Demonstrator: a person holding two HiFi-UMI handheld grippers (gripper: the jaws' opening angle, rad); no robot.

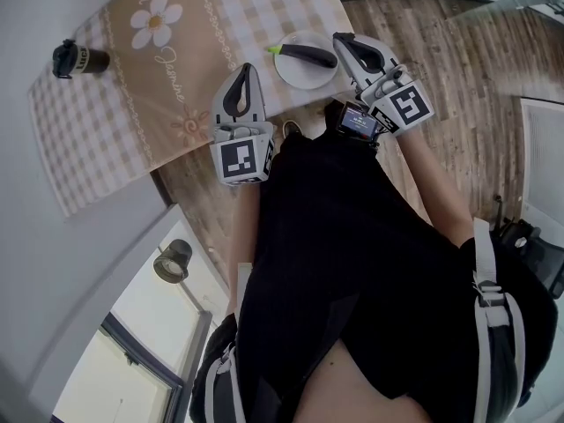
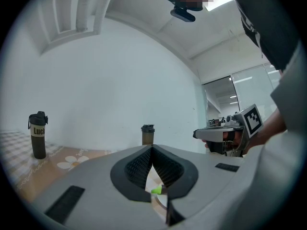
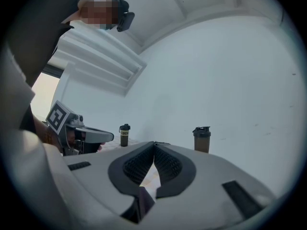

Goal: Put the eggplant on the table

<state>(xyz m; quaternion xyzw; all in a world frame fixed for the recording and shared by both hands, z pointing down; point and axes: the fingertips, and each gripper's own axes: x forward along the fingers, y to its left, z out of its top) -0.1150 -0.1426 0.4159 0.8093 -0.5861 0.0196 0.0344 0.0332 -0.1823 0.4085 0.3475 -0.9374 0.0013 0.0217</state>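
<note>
The eggplant (image 1: 307,55), dark with a light green stem, lies on a white plate (image 1: 295,73) at the near edge of the cloth-covered table (image 1: 106,139). My left gripper (image 1: 248,67) hovers over the cloth just left of the plate, jaws shut with nothing between them. My right gripper (image 1: 337,37) sits just right of the plate, near the eggplant's dark end, also shut and empty. In the left gripper view the closed jaws (image 2: 152,148) frame the green stem (image 2: 156,190). In the right gripper view the jaws (image 3: 154,143) meet with nothing held.
A dark shaker bottle (image 1: 75,58) stands at the table's far left, also seen as the bottle (image 2: 38,134). A second bottle (image 2: 147,134) stands near the wall. Wooden floor (image 1: 441,69) lies right of the table. The person's black clothing (image 1: 352,263) fills the lower head view.
</note>
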